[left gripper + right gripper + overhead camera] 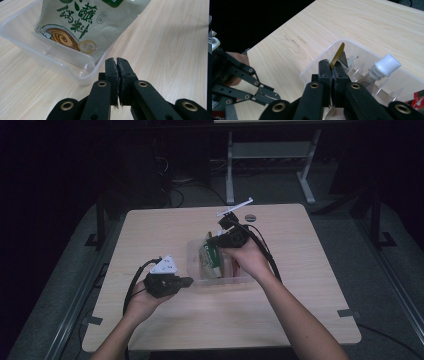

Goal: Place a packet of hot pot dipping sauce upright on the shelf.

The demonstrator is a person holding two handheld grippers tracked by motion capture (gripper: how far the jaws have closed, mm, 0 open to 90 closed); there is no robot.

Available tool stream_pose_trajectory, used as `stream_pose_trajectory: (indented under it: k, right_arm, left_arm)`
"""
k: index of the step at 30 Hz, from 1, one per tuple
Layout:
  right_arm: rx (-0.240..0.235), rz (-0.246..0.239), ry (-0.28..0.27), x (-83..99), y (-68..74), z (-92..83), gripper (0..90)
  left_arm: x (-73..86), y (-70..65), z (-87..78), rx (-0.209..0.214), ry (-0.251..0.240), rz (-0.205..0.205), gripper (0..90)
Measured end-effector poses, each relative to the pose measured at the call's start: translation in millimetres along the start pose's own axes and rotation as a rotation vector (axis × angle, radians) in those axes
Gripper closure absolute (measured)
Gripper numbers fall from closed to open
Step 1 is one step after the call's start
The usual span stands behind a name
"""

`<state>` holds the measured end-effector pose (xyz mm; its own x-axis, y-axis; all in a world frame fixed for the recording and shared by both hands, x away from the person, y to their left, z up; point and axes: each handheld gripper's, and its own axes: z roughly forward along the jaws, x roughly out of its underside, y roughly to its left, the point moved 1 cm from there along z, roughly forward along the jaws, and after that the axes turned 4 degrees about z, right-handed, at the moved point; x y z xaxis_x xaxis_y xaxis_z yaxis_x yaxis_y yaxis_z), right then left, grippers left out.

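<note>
While the right tongs (332, 65) hang over the clear plastic tub (194, 251) at the middle of the desk (150, 230), their jaws are pressed together on the top edge of a green sauce pouch (337, 53), which stands inside the tub. A white-capped pouch (384, 65) lies in the tub too, at about three o'clock from the pinched edge in the right gripper view. The left tongs (116, 61) sit at the tub's eight o'clock in the high view, just beside its near corner, jaws pressed together with nothing between them. A small dark disc (250, 217) lies at the desk's far edge, near twelve o'clock.
</note>
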<state>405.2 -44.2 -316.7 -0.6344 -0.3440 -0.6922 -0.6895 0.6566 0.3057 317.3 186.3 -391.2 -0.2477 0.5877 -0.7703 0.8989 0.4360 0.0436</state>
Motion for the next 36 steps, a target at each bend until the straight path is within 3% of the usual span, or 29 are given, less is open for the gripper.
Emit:
stream_pose_trajectory:
  k: [5,16,23,26,30,36]
  right_arm:
    - [-0.009,0.009,-0.001,0.1,-1.5,-0.1,75.0]
    - [-0.046,-0.014,-0.035,1.7,-1.9,-14.2,63.9]
    - [-0.066,-0.066,-0.056,12.3,-6.6,-29.2,45.7]
    - [-0.039,-0.129,-0.054,20.9,-7.9,-35.2,37.3]
    - [-0.031,-0.176,-0.069,33.2,-11.4,-42.7,32.0]
    - [-0.034,-0.199,-0.089,49.4,-13.3,-55.0,25.9]
  left_arm:
    - [2.3,-0.6,3.1,0.010,0.015,-0.002,85.5]
    - [4.9,-1.8,2.0,0.013,0.033,0.010,78.1]
    - [11.6,-1.2,-1.3,0.031,0.042,-0.004,59.0]
    - [13.7,-0.9,-3.9,0.035,0.043,-0.022,52.1]
    - [18.1,-2.8,-7.4,0.041,0.047,-0.040,44.4]
    - [28.2,-6.2,-13.9,0.057,0.053,-0.056,36.0]
